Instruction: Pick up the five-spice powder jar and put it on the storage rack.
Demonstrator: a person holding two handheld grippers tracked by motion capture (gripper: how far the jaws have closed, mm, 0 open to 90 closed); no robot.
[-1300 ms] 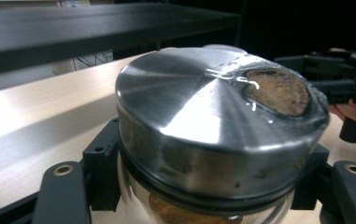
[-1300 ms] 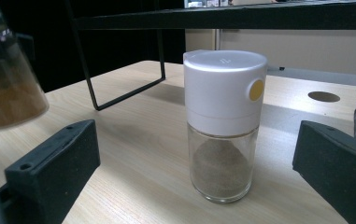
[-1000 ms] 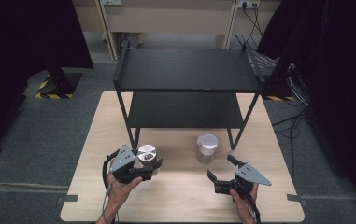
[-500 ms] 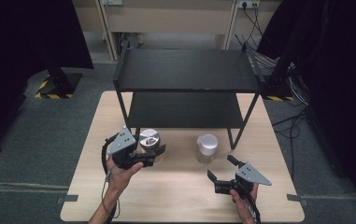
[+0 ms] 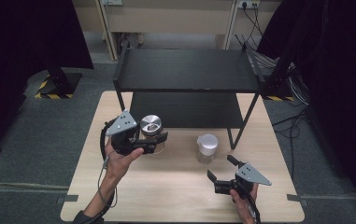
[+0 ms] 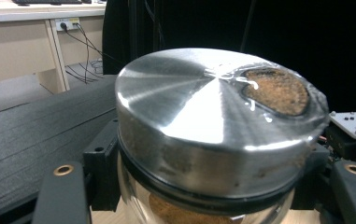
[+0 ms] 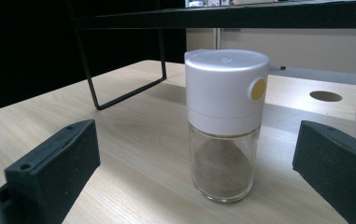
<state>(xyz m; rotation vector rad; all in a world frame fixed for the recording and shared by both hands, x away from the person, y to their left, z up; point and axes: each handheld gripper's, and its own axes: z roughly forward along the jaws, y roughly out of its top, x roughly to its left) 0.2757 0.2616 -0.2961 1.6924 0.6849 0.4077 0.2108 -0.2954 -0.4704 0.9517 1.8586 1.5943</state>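
A glass jar with a shiny metal lid (image 5: 151, 126) (image 6: 217, 121) holds brown powder. My left gripper (image 5: 153, 139) is shut on it and carries it above the table, just in front of the black shelf's lower level. A clear shaker with a white cap and a yellow dot (image 5: 207, 148) (image 7: 224, 123) stands upright on the table, with grey-brown powder inside. My right gripper (image 5: 221, 168) rests low near the table's front right. It stands open and points at the shaker from a short distance, touching nothing.
A black two-level shelf (image 5: 187, 70) stands at the back of the light wooden table (image 5: 175, 186). Its right front leg (image 5: 241, 125) is close to the shaker. A round hole (image 7: 325, 96) is cut in the tabletop beyond the shaker.
My left gripper has lifted the metal-lidded jar off the table and carried it up and forward toward the shelf. The right gripper and the shaker have stayed where they were.
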